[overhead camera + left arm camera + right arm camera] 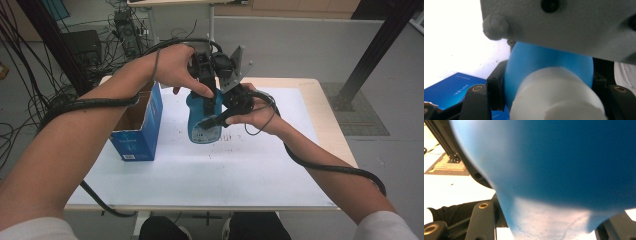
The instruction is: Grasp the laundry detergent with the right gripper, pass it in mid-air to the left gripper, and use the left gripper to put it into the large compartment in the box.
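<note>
Blue bottle with white cap held above counter, near far edge, middle. Left tongs come from above, pinching bottle at shoulder just below cap. Right tongs reach in from right side, pinching bottle's body. Open blue cardboard box stands near counter's left edge, just left of bottle. Grey plate sits above right hand.

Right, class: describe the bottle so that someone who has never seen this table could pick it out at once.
Start at the white table and find the open blue box near its left edge. Just right of the box, mid-table, both grippers close on the bottle. It alone is rounded, light blue, with a white cap.
</note>
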A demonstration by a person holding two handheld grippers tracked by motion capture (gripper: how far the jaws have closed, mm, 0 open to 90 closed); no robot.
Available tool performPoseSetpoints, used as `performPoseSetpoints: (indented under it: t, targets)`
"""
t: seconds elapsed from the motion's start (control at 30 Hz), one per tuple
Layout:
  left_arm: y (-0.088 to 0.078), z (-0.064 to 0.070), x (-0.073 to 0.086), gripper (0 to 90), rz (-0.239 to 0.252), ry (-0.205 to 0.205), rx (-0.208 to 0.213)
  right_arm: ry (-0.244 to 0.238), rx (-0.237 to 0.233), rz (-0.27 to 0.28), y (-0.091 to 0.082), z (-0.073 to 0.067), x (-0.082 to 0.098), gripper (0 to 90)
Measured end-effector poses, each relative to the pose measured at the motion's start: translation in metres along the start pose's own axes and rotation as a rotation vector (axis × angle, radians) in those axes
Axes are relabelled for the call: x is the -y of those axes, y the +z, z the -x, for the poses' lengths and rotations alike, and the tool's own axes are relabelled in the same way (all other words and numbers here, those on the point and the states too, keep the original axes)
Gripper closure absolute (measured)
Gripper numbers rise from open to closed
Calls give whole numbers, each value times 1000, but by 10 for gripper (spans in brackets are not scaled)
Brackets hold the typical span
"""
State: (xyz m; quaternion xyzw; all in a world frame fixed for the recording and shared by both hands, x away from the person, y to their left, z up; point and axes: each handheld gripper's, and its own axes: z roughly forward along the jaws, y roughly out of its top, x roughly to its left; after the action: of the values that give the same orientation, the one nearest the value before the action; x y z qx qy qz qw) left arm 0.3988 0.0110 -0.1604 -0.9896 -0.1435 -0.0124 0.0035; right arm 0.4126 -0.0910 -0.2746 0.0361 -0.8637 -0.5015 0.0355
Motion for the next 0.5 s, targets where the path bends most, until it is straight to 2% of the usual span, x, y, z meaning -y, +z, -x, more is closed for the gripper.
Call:
performPoseSetpoints:
  t: [0.33,0.5]
  targets:
    - [-1,0,0,367,-1,0,0,-8,1,8,0,1,0,419]
    - [-2,0,0,367,-2,2,1,5,-8,15,-1,1,1,414]
